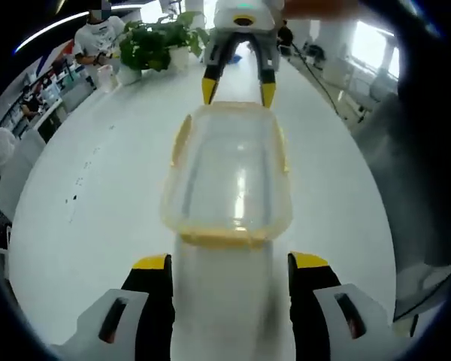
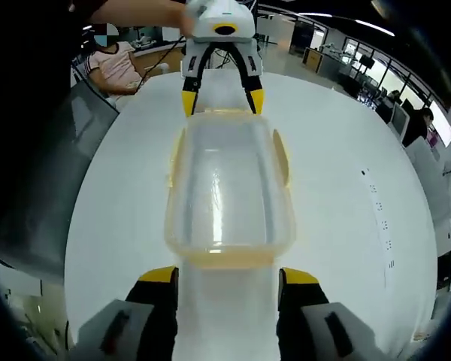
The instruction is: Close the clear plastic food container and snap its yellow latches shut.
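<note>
The clear plastic food container (image 1: 229, 177) sits on the white worktop (image 1: 98, 210) between my two grippers; my left gripper (image 1: 229, 263) and right gripper (image 2: 225, 277) face its opposite ends, jaws spread wide, holding nothing.

clear container (image 1: 227, 179) yellow-trimmed, white table (image 1: 98, 226), green plant (image 1: 154, 41), yellow-tipped hand-held gripper (image 2: 223, 277)

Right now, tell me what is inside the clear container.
Nothing shows inside the clear container; through its lid, only the white table is visible. The yellow rim hides its edges.
</note>
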Action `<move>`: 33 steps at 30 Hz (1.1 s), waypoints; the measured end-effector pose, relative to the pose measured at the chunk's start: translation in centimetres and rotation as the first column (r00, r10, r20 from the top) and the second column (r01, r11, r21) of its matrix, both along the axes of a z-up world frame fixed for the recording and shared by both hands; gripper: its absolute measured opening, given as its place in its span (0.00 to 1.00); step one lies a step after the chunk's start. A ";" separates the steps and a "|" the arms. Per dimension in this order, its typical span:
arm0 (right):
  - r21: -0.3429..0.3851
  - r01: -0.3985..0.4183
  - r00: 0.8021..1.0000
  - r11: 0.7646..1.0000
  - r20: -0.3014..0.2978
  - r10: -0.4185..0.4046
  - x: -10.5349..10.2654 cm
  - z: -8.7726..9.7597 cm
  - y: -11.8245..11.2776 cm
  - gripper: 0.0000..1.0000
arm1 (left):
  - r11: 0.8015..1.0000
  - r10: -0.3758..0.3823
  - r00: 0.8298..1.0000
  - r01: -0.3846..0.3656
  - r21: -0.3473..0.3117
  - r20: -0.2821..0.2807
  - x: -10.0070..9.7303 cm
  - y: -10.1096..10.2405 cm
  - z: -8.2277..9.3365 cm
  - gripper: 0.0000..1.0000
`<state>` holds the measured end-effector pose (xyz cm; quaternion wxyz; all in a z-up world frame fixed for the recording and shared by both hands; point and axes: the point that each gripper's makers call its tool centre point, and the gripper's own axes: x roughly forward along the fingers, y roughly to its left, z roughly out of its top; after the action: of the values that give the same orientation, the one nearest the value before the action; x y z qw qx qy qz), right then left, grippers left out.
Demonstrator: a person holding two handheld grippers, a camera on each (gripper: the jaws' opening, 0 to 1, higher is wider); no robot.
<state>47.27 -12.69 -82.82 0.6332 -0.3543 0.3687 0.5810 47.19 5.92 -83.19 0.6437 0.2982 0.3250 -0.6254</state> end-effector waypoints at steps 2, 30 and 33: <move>0.010 0.004 1.000 1.000 -0.013 -0.004 -0.3 0.8 -0.3 0.49 | 1.000 0.000 1.000 -0.001 -0.019 -0.006 -0.4 0.0 0.5 0.61; 0.263 0.026 1.000 0.965 -0.009 -0.024 -0.6 3.8 5.8 0.31 | 0.956 0.098 0.994 -0.105 -0.272 -0.039 -0.3 -4.5 4.7 0.49; 0.261 0.010 1.000 0.965 -0.014 -0.007 -0.9 3.7 6.9 0.31 | 0.959 0.084 0.996 -0.089 -0.271 -0.031 -0.2 -5.4 4.5 0.48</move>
<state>46.41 -5.77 -79.15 0.6743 -0.2623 0.2946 0.6242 46.97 0.48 -78.73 0.7021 0.1865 0.2550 -0.6382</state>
